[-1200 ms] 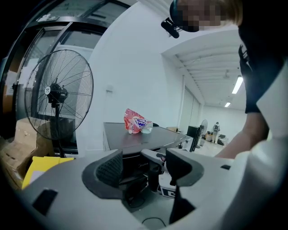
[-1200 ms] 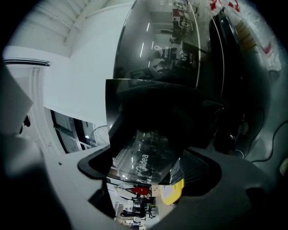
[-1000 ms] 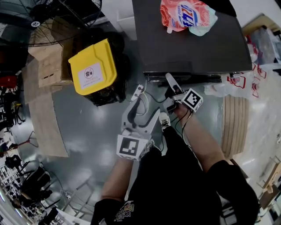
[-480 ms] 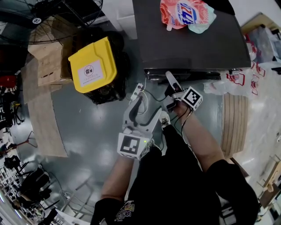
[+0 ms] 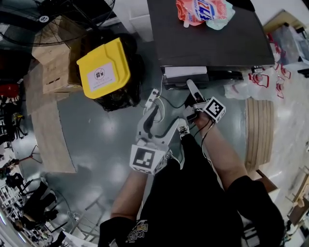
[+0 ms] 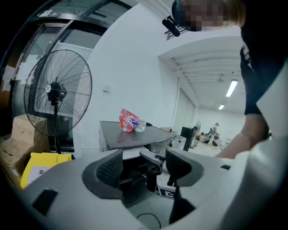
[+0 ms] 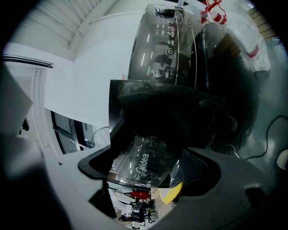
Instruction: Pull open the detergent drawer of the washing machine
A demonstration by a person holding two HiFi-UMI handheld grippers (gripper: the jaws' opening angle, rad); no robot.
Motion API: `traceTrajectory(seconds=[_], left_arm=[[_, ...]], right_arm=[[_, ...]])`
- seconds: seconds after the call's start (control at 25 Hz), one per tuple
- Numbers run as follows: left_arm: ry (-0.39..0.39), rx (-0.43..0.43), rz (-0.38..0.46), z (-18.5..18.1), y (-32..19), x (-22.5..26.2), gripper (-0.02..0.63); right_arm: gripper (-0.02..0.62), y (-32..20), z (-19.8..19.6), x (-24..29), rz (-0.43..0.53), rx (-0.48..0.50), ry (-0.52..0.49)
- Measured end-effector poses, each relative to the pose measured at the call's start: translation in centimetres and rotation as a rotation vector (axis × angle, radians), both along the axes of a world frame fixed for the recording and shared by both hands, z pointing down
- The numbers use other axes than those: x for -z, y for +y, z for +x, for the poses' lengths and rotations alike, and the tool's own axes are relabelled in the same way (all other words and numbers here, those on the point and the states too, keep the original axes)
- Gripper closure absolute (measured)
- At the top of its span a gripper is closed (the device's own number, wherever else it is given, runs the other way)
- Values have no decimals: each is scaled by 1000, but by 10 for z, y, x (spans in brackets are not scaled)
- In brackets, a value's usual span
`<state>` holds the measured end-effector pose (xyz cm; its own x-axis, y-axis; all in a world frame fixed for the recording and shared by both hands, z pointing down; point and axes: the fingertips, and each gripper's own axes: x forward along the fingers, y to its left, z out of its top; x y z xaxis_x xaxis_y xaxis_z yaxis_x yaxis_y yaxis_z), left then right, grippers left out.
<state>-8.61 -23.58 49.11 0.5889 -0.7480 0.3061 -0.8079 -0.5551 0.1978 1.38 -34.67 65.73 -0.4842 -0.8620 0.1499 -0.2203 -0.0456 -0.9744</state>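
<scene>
The dark-topped washing machine [image 5: 207, 43] stands at the top of the head view. Its detergent drawer [image 5: 186, 72] sticks out a little from the front, white top showing. My right gripper [image 5: 189, 86] is shut on the drawer's front edge. In the right gripper view the glossy drawer front [image 7: 144, 157], printed "Midea", sits between the jaws of the right gripper [image 7: 148, 173]. My left gripper [image 5: 166, 112] hangs open in the air below and to the left, apart from the machine. In the left gripper view the left gripper [image 6: 144, 168] holds nothing and faces the washing machine [image 6: 130, 134].
A red-and-white detergent pouch [image 5: 203, 12] lies on the machine's top. A yellow-lidded black bin [image 5: 104, 72], cardboard boxes [image 5: 53, 72] and a floor fan [image 5: 72, 14] stand to the left. A ribbed wooden panel [image 5: 256, 135] lies at the right. A cable [image 5: 169, 103] trails over the grey floor.
The drawer has slid out from the machine's front, and its white top now shows. My right gripper came back a little with it. The left gripper has hardly moved.
</scene>
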Motion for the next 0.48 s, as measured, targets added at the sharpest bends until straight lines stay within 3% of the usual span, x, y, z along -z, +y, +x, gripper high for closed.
traceTrajectory(seconds=[0.48], left_arm=[[-4, -68, 28, 6, 45, 2, 332]], right_arm=[[130, 64, 7, 1, 27, 0, -18]])
